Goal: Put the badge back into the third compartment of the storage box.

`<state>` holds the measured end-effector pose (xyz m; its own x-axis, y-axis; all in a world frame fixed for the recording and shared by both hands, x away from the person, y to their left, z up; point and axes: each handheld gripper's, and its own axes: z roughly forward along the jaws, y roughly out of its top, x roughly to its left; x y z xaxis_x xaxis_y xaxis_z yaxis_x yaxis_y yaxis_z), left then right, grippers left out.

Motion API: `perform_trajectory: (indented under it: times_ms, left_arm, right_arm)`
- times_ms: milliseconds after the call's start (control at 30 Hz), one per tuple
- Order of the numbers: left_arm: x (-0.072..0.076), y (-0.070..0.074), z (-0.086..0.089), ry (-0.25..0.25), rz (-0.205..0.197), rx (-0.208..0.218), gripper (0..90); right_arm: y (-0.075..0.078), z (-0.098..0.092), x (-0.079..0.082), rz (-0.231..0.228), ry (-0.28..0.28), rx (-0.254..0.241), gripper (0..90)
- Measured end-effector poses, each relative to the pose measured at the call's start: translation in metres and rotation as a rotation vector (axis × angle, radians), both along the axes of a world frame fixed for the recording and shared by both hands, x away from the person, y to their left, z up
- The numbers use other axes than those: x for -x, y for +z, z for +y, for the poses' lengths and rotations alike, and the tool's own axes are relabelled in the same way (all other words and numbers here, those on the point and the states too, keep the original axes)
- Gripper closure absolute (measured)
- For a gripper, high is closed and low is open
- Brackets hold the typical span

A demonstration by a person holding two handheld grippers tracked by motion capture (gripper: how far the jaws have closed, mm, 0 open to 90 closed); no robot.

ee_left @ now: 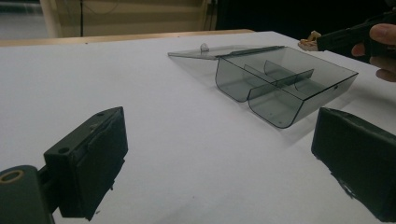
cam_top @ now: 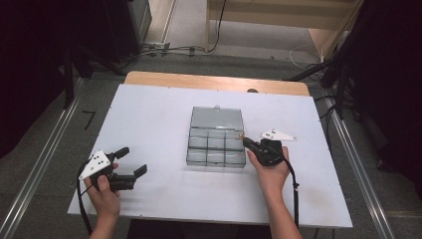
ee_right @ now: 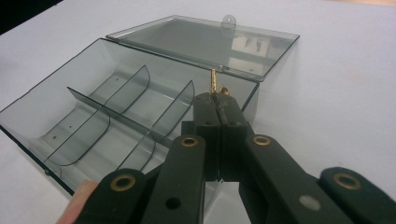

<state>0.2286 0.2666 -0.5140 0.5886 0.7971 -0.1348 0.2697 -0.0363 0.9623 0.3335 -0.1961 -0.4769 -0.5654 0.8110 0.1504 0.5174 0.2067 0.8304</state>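
A clear grey plastic organizer box (cam_top: 217, 144) lies open in the middle of the white table, its lid (cam_top: 217, 118) folded flat behind it and its compartments divided by thin walls (ee_right: 112, 109). My right gripper (cam_top: 246, 142) hovers at the box's right edge, shut on a small brass screw (ee_right: 214, 83) that sticks up past the jaw tips over the right-hand compartments. My left gripper (cam_top: 133, 160) rests on the table at the front left, well away from the box (ee_left: 280, 84), its jaws spread wide with nothing between them.
The white board (cam_top: 149, 114) covers a wooden tabletop whose bare edge (cam_top: 214, 81) shows at the back. Metal rails (cam_top: 45, 159) run along both sides on the floor, with cables (cam_top: 174, 49) behind the table.
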Motion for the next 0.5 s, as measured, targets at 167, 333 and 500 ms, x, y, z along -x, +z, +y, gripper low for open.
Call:
perform_trajectory:
  times_ms: [167,333,500]
  left_arm:
    - [-0.0003,-0.0001,-0.0001,0.001,0.001,0.004,4.3]
    - [-0.0004,-0.0001,0.0001,0.002,0.001,0.005,4.3]
    - [-0.0008,-0.0002,0.0004,0.000,0.004,0.004,4.3]
  right_arm:
    - [-0.0034,0.0037,-0.0024,0.011,0.007,-0.004,86.9]
    - [-0.0065,0.0067,-0.0045,0.025,0.012,-0.006,86.9]
    - [-0.0097,0.0094,-0.0064,0.041,0.021,-0.012,86.8]
